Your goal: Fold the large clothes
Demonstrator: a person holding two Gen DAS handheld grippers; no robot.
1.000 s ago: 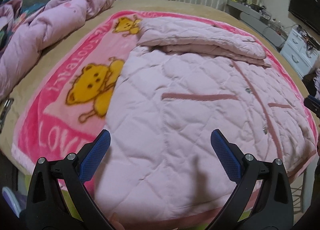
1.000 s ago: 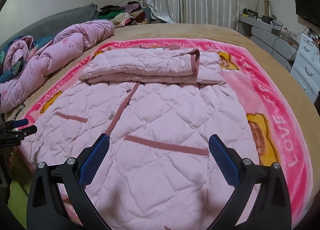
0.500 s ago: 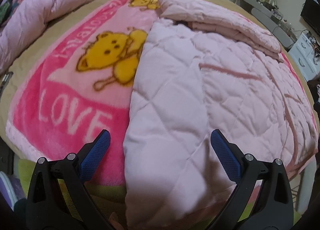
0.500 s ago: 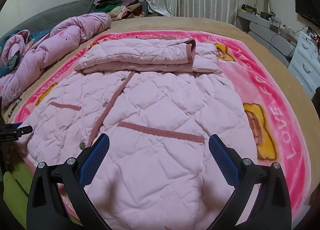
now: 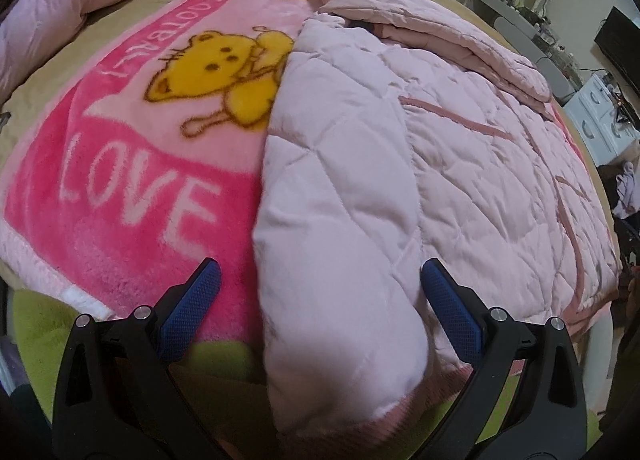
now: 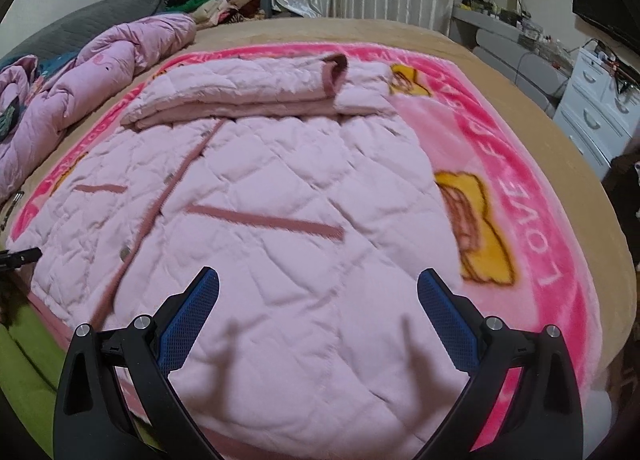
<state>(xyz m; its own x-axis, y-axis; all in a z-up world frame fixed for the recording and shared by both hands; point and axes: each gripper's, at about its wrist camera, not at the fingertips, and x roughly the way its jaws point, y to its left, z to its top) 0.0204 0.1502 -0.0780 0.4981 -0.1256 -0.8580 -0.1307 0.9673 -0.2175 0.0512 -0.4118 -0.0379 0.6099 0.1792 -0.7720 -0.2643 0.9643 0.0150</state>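
A large pale pink quilted coat (image 6: 288, 196) lies flat on a bright pink blanket (image 6: 532, 196) with yellow bears, its sleeves folded across the top (image 6: 256, 96). My left gripper (image 5: 320, 280) is open, low over the coat's (image 5: 360, 188) left hem corner, which hangs over the bed edge between the blue pads. My right gripper (image 6: 318, 288) is open above the coat's right hem area, casting finger shadows on the fabric. Neither holds anything.
A rumpled pink duvet (image 6: 100, 72) lies along the bed's left side, with a clothes pile (image 6: 216, 0) behind it. White drawers (image 6: 596, 108) and a grey bench (image 6: 516, 56) stand to the right. A green sheet (image 5: 44, 332) shows under the blanket's edge.
My left gripper has swung left and dropped toward the coat's left hem corner at the bed edge. My right gripper has lowered closer to the coat.
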